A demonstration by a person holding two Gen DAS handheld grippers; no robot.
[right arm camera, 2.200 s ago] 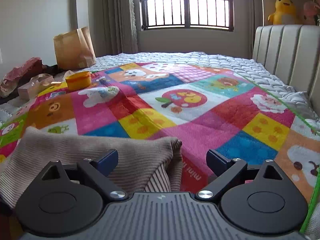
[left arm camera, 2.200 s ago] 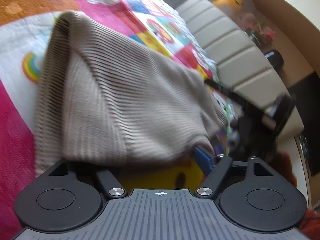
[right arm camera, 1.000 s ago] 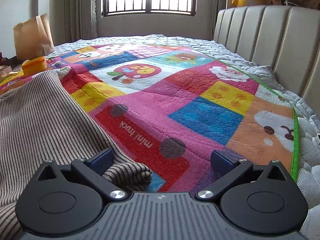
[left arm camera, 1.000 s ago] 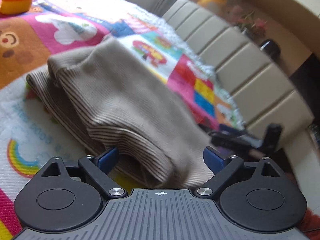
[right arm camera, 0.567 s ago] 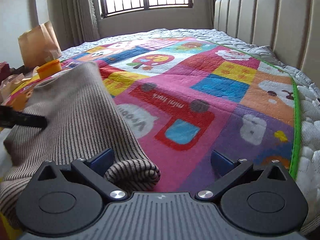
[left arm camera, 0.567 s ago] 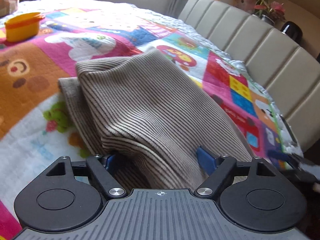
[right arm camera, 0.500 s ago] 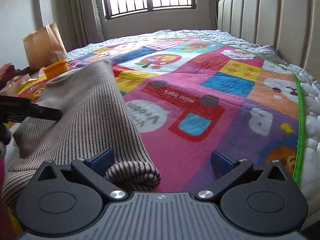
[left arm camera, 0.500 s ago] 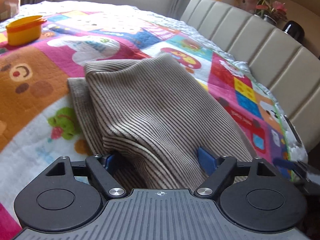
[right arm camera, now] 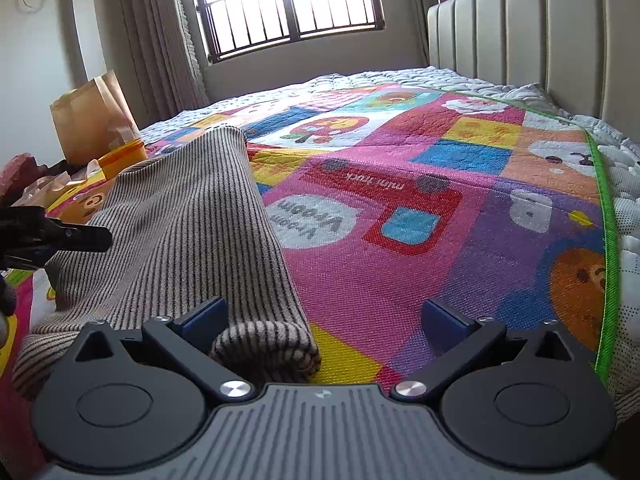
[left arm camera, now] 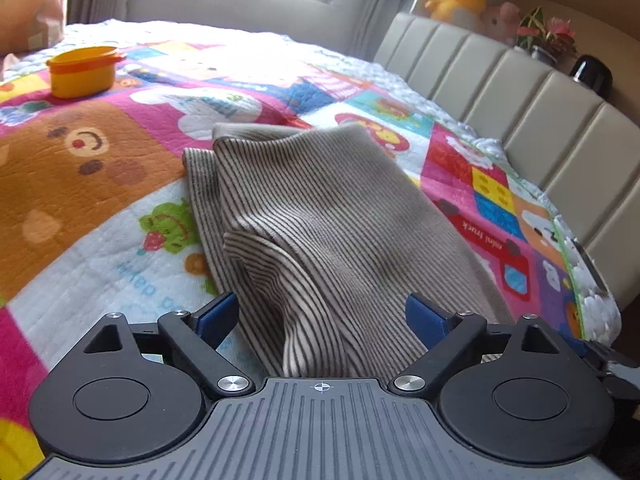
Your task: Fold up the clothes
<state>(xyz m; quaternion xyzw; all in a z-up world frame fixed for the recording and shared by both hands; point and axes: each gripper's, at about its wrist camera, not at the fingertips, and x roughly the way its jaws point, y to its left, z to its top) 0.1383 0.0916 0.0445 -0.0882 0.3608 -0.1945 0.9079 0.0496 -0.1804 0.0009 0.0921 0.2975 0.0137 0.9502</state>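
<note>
The striped beige garment [left arm camera: 320,216] lies folded over itself on the colourful quilt [left arm camera: 80,184] of the bed, near the front edge of the bed and closer to the headboard [left arm camera: 532,120] side than to the far edge by the window. An orange tub [left arm camera: 82,70] stands well apart from it, toward the far left corner.

The left gripper [left arm camera: 322,314] is released: its jaws have just been opening, and they stand wide on both sides of a raised fold of the garment without pressing it. The right gripper [right arm camera: 324,318] is also released. Its left blue pad [right arm camera: 204,316] is just beside the rolled near corner of the garment, and its right pad is over bare quilt.

I think the step in hand is to take the near edge again for the next fold, or to flatten the pile. To do this well, the left gripper should go lower, so that all layers of the hump come between the pads and not only the top one. The right gripper should move a little toward the garment, because now only the corner is between its jaws. Both should close at the same height and lift together, so the fold stays straight. The cloth looks soft and thick, so it may slip out if the grip takes too little of it.
</note>
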